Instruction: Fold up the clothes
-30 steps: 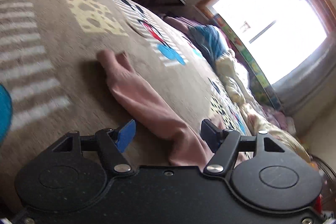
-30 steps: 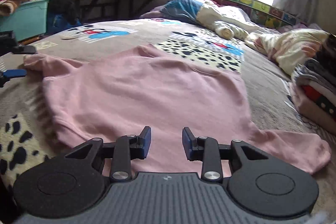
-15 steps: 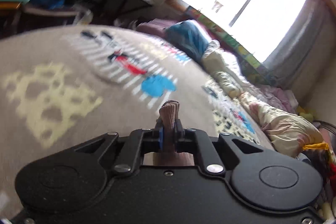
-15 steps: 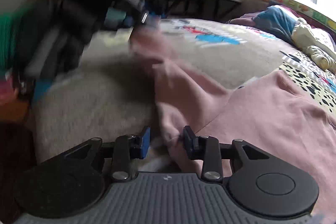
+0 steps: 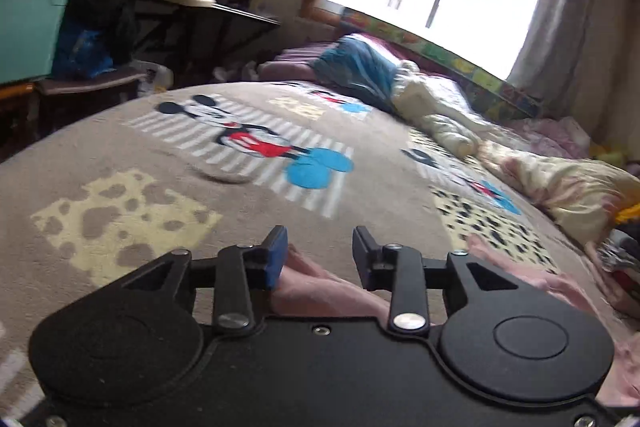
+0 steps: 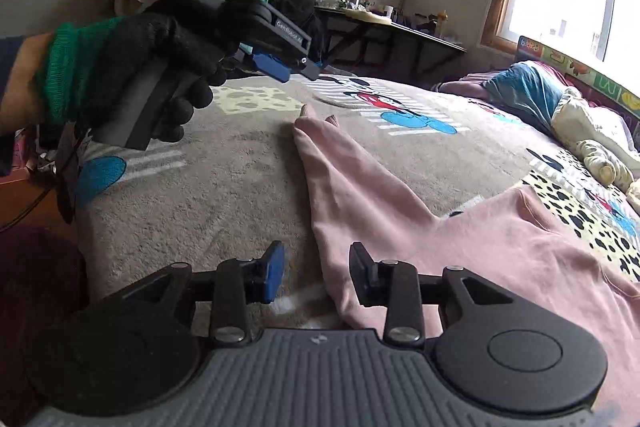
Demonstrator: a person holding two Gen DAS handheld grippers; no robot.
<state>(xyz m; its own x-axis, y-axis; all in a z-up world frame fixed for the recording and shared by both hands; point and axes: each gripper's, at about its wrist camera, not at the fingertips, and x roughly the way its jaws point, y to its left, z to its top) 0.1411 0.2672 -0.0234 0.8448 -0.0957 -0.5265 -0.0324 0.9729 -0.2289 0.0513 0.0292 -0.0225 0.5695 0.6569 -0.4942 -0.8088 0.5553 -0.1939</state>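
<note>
A pink sweatshirt [image 6: 500, 247] lies flat on the grey cartoon blanket [image 6: 224, 187], with one sleeve [image 6: 340, 179] stretched out toward the bed's edge. My left gripper [image 6: 292, 69], held by a black-gloved hand [image 6: 152, 51], hovers open just above the sleeve's cuff [image 6: 310, 117] without touching it. In the left wrist view the left gripper [image 5: 320, 251] is open, and the pink sleeve [image 5: 320, 291] lies below its fingers. My right gripper [image 6: 316, 275] is open low over the sleeve's base, the cloth's edge lying under the gap near its right finger.
Bundled cream and blue bedding [image 5: 440, 115] is heaped by the window at the far side. A teal bin [image 5: 28, 27] and a cluttered dark table [image 5: 208, 11] stand beyond the bed's edge. Bare blanket [image 5: 120, 219] spreads left of the sleeve.
The left gripper, shut on the sleeve cuff half a second ago, has opened and the sleeve now lies stretched on the blanket. The right gripper swung left from the sweatshirt's hem toward the sleeve.
</note>
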